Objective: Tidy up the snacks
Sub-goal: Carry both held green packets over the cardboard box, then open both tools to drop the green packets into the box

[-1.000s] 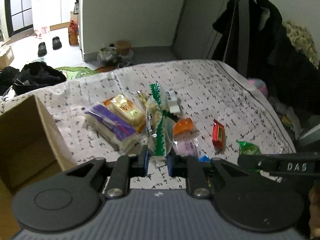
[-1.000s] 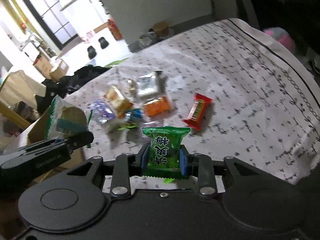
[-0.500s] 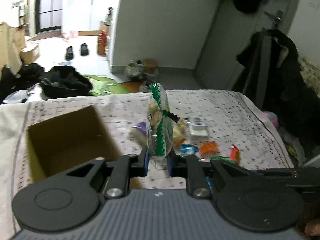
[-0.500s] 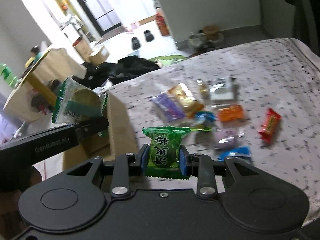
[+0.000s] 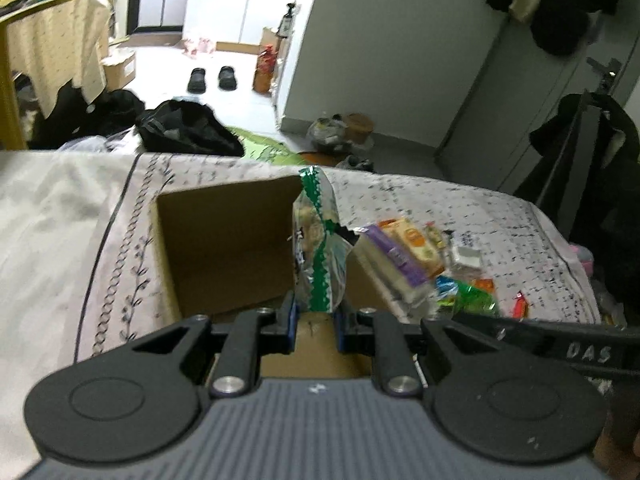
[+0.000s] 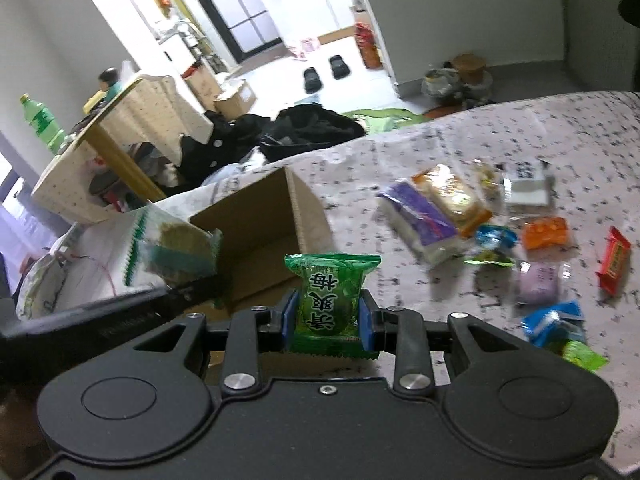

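Between the left gripper's (image 5: 314, 326) fingers a clear green-edged biscuit bag (image 5: 318, 248) is pinched by its bottom edge, long axis upright, hanging right over the open cardboard box (image 5: 224, 240). The right gripper (image 6: 327, 318) clamps a small green plum candy (image 6: 329, 292) flat-on, label facing the camera – the box lies just ahead and to its left, so the left hand is nearer the drop. Beyond, the remaining snack pile (image 6: 480, 224) sits on the patterned bed cover (image 6: 560, 140). A second ago both grippers faced that pile; now both have swung over to the box, grips unchanged.
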